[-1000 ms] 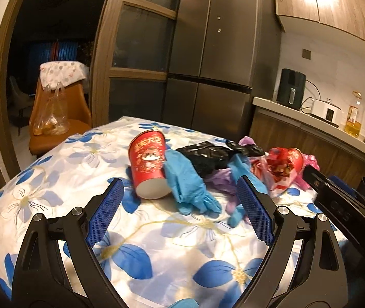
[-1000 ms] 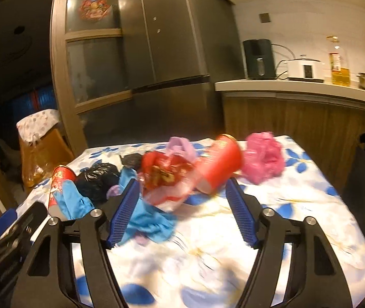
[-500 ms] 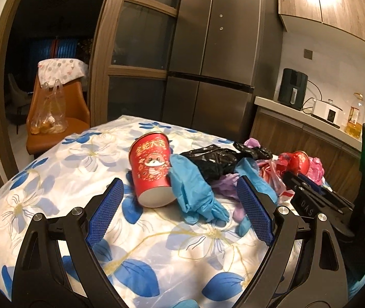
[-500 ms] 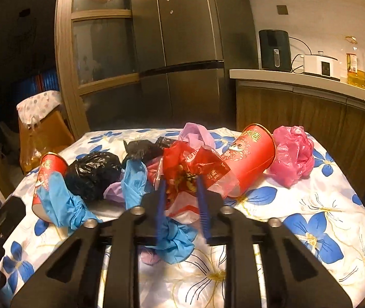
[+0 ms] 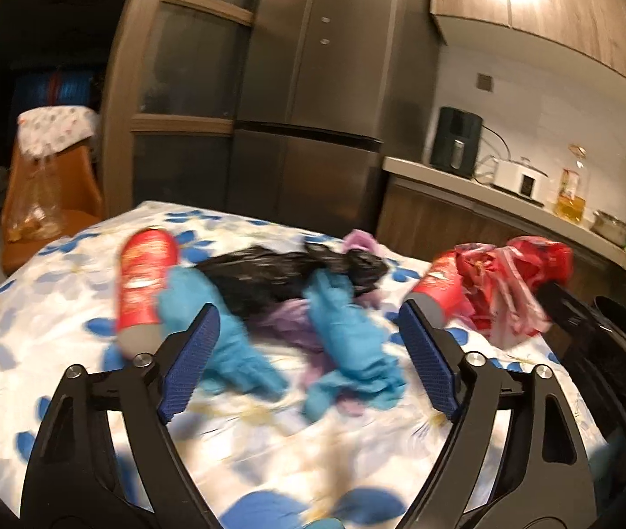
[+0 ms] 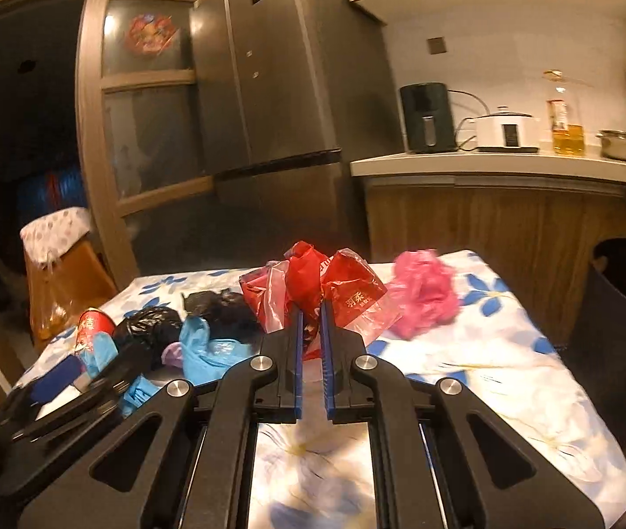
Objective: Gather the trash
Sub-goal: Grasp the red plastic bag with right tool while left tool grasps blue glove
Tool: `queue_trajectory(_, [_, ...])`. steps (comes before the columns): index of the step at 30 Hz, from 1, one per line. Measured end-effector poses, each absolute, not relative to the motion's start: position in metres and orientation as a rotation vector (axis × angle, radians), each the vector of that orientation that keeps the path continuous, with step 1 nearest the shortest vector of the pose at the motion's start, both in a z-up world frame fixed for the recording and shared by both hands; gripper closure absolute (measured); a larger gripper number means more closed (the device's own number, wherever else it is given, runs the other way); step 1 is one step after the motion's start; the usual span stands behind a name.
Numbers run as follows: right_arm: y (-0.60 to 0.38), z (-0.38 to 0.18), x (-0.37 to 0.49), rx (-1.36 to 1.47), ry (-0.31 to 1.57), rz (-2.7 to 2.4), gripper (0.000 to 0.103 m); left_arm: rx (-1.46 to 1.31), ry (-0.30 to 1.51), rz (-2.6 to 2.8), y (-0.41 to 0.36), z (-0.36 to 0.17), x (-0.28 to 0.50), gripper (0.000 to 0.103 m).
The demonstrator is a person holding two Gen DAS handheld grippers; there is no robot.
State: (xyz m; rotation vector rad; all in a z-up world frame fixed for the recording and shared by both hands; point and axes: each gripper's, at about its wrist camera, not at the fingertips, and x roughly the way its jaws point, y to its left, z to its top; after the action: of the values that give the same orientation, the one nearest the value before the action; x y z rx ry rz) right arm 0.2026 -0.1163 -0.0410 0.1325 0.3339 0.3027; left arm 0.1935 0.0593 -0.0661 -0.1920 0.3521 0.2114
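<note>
My right gripper (image 6: 311,322) is shut on a red and clear plastic bag (image 6: 339,295) and holds it above the flowered table (image 6: 489,352); the bag also shows in the left wrist view (image 5: 506,282). My left gripper (image 5: 308,352) is open and empty, just above the table. Ahead of it lie blue gloves (image 5: 348,344), a black bag (image 5: 286,273), purple plastic (image 5: 290,322) and a red paper cup (image 5: 145,282) on its side. A second red cup (image 5: 440,291) lies at the right. A pink bag (image 6: 423,299) lies on the table's far right.
A black bin (image 6: 621,308) stands right of the table. An orange chair (image 5: 48,203) with a plastic bag stands at the far left. A fridge (image 5: 313,110) and a counter (image 6: 511,163) with appliances are behind.
My right gripper closed on the red plastic bag and lifted it off the table. My left gripper moved to the right and forward over the gloves, staying open.
</note>
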Motion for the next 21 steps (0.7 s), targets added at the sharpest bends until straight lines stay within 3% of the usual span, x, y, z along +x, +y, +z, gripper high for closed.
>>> queue_trajectory(2, [-0.128,-0.040,0.198,0.139,0.332,0.286,0.095,-0.191,0.386,0.209,0.054,-0.072,0.211,0.030])
queue_trajectory(5, [-0.143,-0.038,0.195,0.146,0.332,0.267,0.095,-0.194,0.462,0.196,0.051,-0.082,0.232,0.047])
queue_trajectory(12, [-0.158,-0.040,0.191,0.150,0.341,0.249,0.095,-0.224,0.558,0.154,0.055,-0.098,0.244,0.101])
queue_trajectory(21, [-0.173,-0.035,0.173,0.156,0.324,0.240,0.095,-0.232,0.439,0.109,0.049,-0.066,0.182,0.103])
